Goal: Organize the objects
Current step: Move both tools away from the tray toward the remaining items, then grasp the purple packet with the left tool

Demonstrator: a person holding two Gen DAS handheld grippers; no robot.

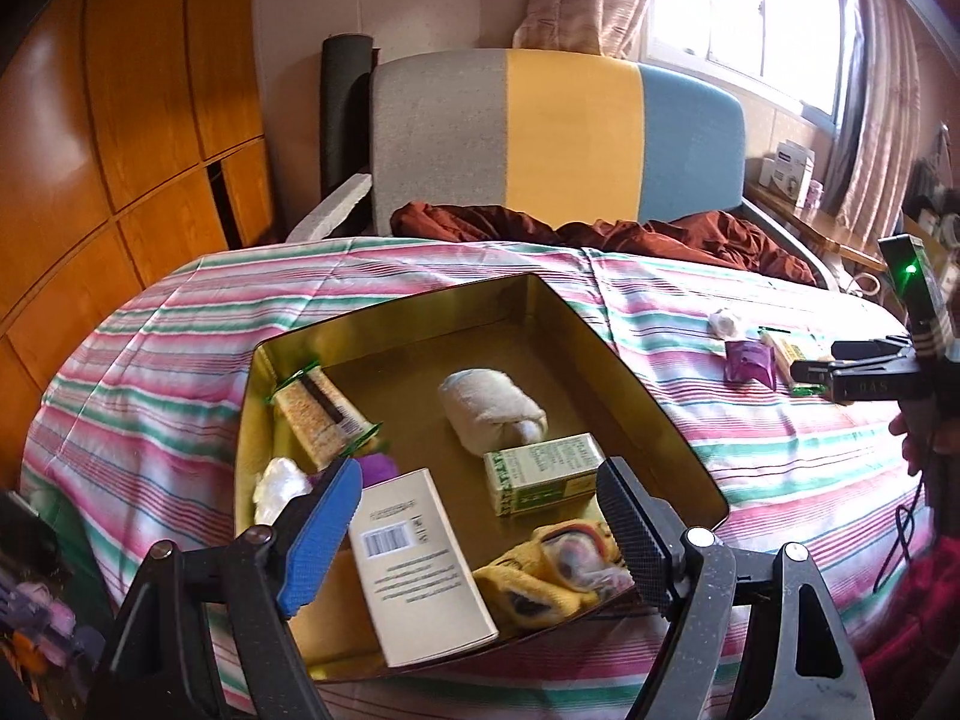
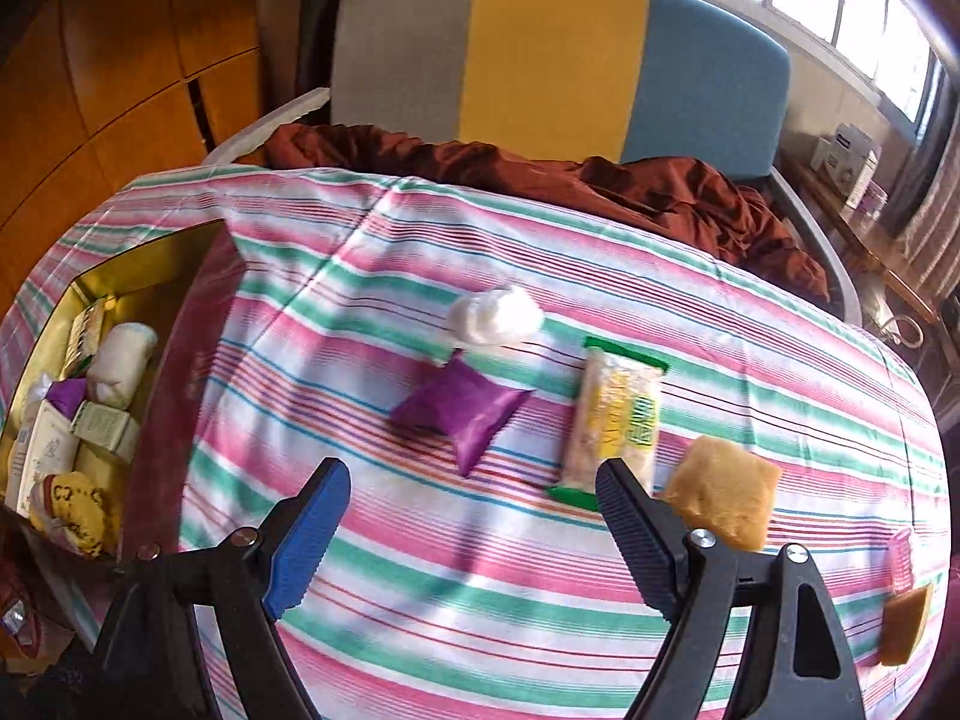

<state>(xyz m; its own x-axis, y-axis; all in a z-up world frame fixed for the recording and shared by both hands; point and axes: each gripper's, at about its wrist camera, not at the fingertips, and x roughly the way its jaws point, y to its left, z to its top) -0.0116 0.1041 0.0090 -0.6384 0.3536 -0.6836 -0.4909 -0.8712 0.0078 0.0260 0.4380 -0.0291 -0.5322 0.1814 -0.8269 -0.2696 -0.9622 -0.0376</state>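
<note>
Both wrist views face striped bedspread (image 1: 180, 324); share tin (image 1: 654, 414).

left gripper (image 1: 480, 531) fingers apart, right gripper (image 2: 474, 534) likewise

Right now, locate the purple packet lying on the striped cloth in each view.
Left wrist view: purple packet at the far right, beyond the gold tin, near the right gripper.
Right wrist view: just left of centre, above the open right gripper.
Shared landmark: the white cotton ball lies just behind the packet in both.
</note>
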